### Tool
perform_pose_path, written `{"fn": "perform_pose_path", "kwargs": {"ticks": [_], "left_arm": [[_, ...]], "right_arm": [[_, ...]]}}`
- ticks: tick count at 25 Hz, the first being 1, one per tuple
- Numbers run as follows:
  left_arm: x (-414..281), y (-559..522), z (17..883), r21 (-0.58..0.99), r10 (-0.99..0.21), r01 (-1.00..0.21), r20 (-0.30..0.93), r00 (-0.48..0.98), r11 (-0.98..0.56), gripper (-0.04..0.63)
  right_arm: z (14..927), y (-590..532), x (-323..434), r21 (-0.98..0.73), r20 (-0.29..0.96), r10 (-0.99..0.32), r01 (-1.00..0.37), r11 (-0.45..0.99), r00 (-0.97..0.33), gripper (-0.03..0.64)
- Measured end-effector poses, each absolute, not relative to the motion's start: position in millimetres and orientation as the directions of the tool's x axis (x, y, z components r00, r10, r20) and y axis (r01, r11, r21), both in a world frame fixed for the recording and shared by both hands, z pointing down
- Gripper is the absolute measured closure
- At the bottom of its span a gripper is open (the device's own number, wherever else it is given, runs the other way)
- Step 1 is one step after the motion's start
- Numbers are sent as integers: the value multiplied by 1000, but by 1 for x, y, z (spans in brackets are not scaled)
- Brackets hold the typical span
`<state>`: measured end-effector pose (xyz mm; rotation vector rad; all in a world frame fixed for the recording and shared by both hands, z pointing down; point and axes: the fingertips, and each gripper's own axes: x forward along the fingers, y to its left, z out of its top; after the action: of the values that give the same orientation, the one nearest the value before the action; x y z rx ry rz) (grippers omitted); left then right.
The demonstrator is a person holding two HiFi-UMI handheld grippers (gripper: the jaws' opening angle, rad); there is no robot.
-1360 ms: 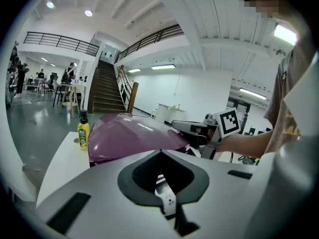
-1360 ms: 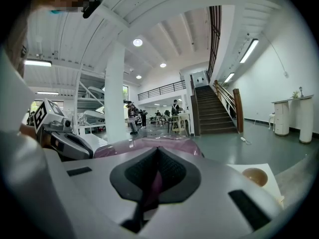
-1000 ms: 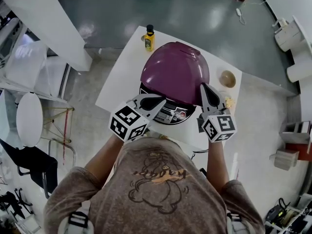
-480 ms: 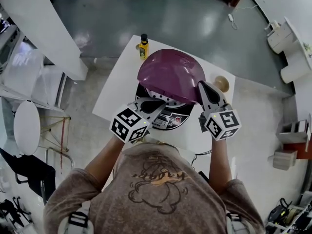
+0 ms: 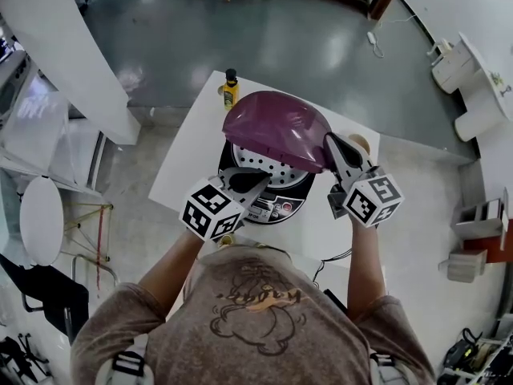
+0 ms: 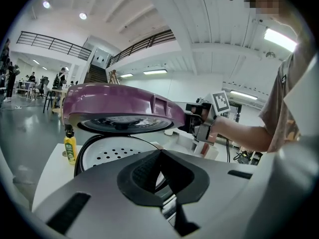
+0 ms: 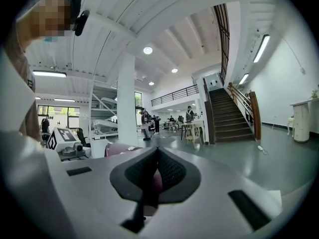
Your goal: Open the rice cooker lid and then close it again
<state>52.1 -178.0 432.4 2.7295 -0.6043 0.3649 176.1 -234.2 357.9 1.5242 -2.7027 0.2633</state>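
Our right tool [image 5: 332,139] is clenched, its tips at the front rim of the purple lid [image 5: 276,127]. The lid stands higher than a second ago, so we judge the opening well under way. Our left tool [image 5: 253,178], also clenched and empty, sits over the front of the rice cooker [image 5: 276,205] mid-tabletop [image 5: 183,163]. We count two tools, one cooker, one lid, and one bottle [image 5: 230,89] at the far left corner.

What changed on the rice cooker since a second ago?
The purple lid swung further up. The right gripper, jaws shut on the lid's front edge, rose with it. The left gripper stayed at the front of the rice cooker; the yellow bottle stayed put.
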Motion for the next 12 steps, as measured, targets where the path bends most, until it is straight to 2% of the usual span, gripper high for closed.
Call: {"fn": "perform_pose_path", "kwargs": {"ticks": [12], "left_arm": [[57, -183, 428, 237, -368, -445, 307, 878, -863, 574]], "right_arm": [[335, -261, 190, -207, 79, -806, -801, 562, -586, 614]]}}
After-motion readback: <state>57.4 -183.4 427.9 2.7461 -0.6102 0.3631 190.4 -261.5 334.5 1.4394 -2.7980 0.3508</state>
